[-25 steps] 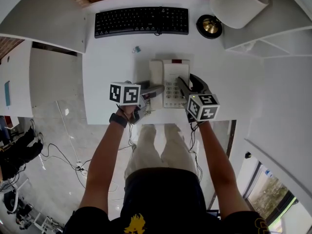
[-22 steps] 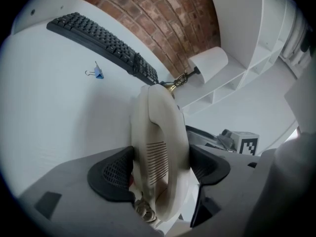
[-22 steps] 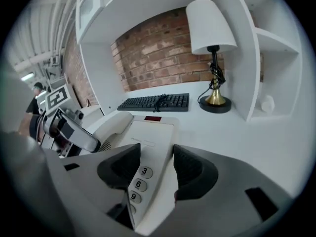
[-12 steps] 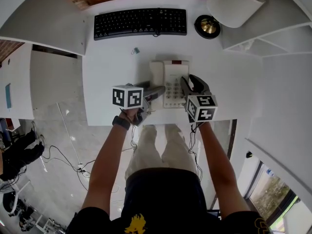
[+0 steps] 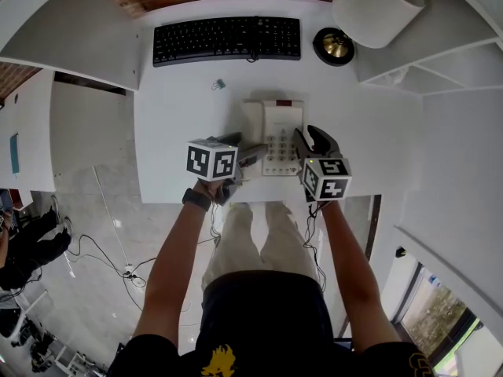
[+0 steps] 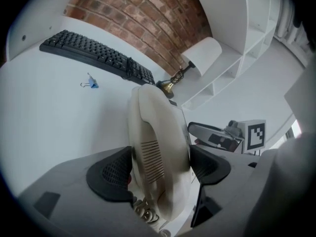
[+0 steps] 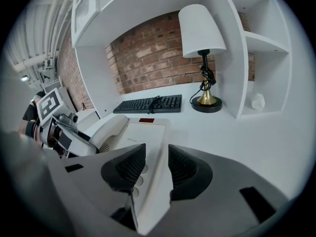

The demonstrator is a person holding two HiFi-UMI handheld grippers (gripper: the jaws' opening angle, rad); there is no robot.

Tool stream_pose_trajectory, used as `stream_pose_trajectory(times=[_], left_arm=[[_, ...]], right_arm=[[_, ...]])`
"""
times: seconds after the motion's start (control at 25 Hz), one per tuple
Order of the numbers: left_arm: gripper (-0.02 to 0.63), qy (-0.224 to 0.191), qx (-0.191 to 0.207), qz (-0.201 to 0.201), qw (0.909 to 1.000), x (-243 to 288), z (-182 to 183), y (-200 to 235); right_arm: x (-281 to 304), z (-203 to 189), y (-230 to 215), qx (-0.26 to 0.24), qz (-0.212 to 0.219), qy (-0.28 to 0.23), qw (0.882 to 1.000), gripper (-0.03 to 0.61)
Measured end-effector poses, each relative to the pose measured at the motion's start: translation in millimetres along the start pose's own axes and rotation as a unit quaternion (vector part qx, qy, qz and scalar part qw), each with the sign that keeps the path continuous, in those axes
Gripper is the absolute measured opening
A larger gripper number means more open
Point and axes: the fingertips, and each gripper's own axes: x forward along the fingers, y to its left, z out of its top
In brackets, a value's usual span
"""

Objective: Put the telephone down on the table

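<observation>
In the last second the left tool [image 6: 163, 168] has edged closer. Its jaws are spreading wider around the handset [image 6: 153, 112], which lies in its cradle. The right tool [image 7: 157, 168] is narrowing on the right edge of the telephone [image 5: 281, 132] but is not yet pinching it. The telephone sits near the front of the tabletop [image 5: 181, 108], and neither tool seems to have a firm hold.

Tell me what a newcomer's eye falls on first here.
The white telephone at the desk's front middle: its handset sits between the left gripper's opening jaws, and the right gripper's jaws are closing with the telephone's right edge between them. Behind lie a black keyboard and, back right, a white-shaded lamp.
</observation>
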Motion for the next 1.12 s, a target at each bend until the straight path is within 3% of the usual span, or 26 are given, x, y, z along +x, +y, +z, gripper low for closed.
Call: stream_pose_trajectory(times=[0.48, 0.72, 1.12], left_arm=[[0.374, -0.003, 0.012, 0.014, 0.9998, -5.8, 2.7, -0.4], [0.374, -0.016, 0.001, 0.025, 0.9996, -14.0, 3.9, 0.9], [0.368, -0.032, -0.031, 0.044, 0.9980, -32.0, 0.2, -12.6]], right_arm=[[-9.9, 3.5, -11.8, 0.004, -0.005, -0.003, 1.000, 0.138], [-19.1, 2.2, -6.5, -0.046, -0.013, 0.004, 0.999, 0.133], [-38.4, 1.8, -0.8, -0.007, -0.010, 0.019, 1.000, 0.118]])
